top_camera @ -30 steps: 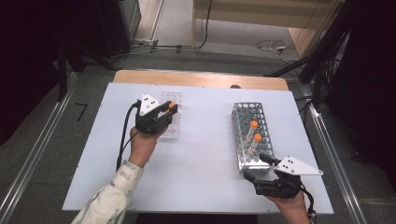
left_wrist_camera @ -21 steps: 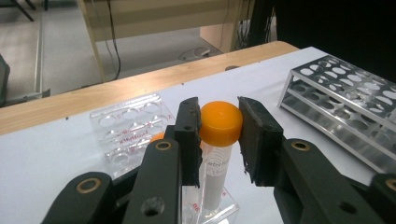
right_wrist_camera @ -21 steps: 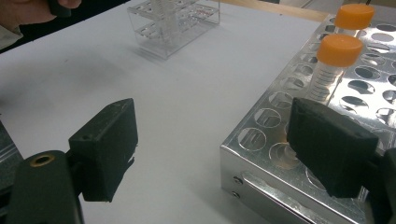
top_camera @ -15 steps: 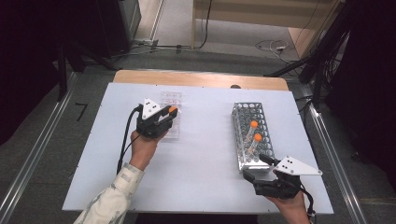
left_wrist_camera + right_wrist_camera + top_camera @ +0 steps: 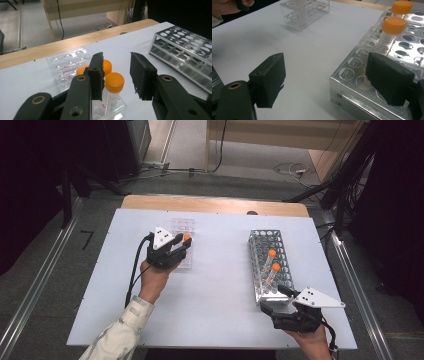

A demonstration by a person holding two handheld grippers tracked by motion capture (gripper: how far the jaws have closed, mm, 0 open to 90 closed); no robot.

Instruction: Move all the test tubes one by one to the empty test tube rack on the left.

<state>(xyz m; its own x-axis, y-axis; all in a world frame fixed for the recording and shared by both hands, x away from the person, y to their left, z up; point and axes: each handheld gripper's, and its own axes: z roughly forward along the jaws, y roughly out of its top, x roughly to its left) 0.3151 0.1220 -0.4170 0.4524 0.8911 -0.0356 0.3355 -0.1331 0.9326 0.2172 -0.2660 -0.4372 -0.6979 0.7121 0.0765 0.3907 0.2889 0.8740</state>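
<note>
A clear plastic rack [image 5: 62,62] holds three orange-capped tubes. My left gripper [image 5: 117,67] straddles the nearest tube [image 5: 114,81]. Its jaws have just been opening: the cap sits close by the left pad [image 5: 96,75], with a clear gap to the right pad, and the tube stands in the rack. From above, the left gripper [image 5: 182,245] is at the near end of the clear rack [image 5: 182,226]. My right gripper [image 5: 324,75] is wide open at the near corner of the metal rack [image 5: 352,75], one jaw over its top, nothing held. Two capped tubes [image 5: 393,25] stand in that rack.
The metal rack [image 5: 260,270] lies on the right of the white table top [image 5: 220,295], with many vacant holes. A wooden edge [image 5: 215,205] runs along the table's far side. The person's left hand [image 5: 227,7] shows far off in the right gripper view.
The left gripper's jaws stand a little wider around the orange cap. Both hands have kept their places.
</note>
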